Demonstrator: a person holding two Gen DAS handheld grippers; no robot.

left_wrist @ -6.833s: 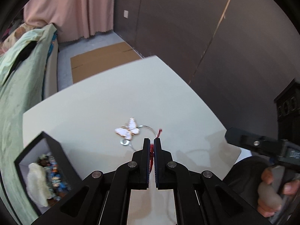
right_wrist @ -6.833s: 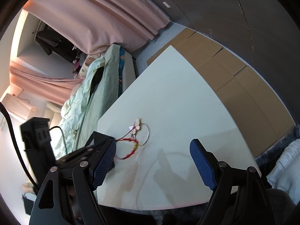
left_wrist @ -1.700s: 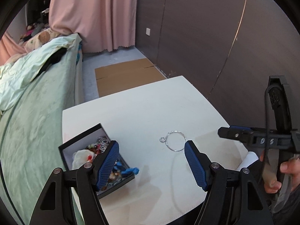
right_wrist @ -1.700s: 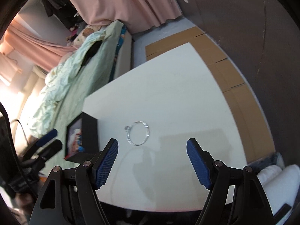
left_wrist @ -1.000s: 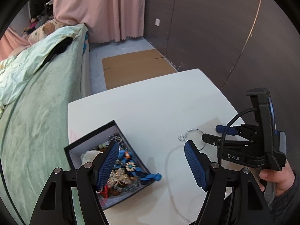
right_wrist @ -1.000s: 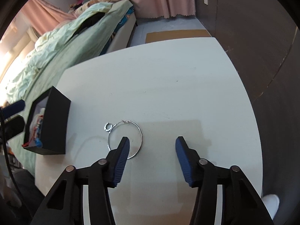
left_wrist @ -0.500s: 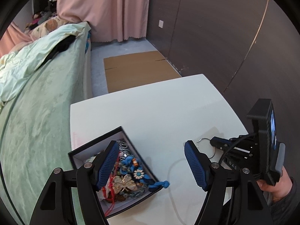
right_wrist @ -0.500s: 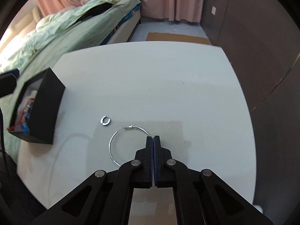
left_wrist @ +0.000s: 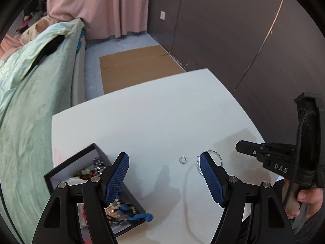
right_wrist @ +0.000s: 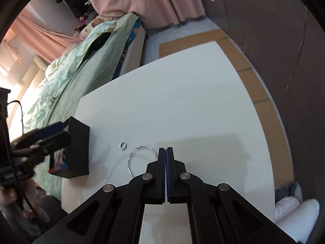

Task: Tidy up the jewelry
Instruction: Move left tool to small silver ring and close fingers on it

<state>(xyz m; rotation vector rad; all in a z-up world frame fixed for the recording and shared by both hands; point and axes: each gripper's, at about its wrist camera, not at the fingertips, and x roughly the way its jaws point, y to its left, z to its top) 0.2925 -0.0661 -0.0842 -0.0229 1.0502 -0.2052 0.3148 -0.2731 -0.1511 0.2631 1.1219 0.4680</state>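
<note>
The green-covered bed (left_wrist: 30,101) filled the whole left side of the left wrist view, with the pink curtain (left_wrist: 101,8) hanging at the top and a flat sheet of cardboard (left_wrist: 138,65) on the floor just past the far edge of the bench. The white bench (left_wrist: 152,122) took up the middle of both views.

The black jewelry box (left_wrist: 61,172) sat at the lower left of the left wrist view, near the bench's left edge, open on top and stuffed with mixed beads and trinkets. A blue tassel (left_wrist: 148,216) hung out over its near corner.

The left gripper (left_wrist: 164,164) was at the bottom center of its own view, fingers (left_wrist: 119,172) spread wide apart with nothing between them, one finger in front of the box. The right gripper (right_wrist: 166,150) came in from bottom center of the right wrist view, fingers pressed together. Its tips met right at the right-hand edge of the big silver hoop (right_wrist: 140,158), which lay on the bench a bit below center. Looked like the wire was pinched between them, but the fingers covered that spot so I couldn't really say for sure.

Just to the upper left of the hoop, not touching it, lay a small silver ring (right_wrist: 123,145), between the hoop and the box.
</note>
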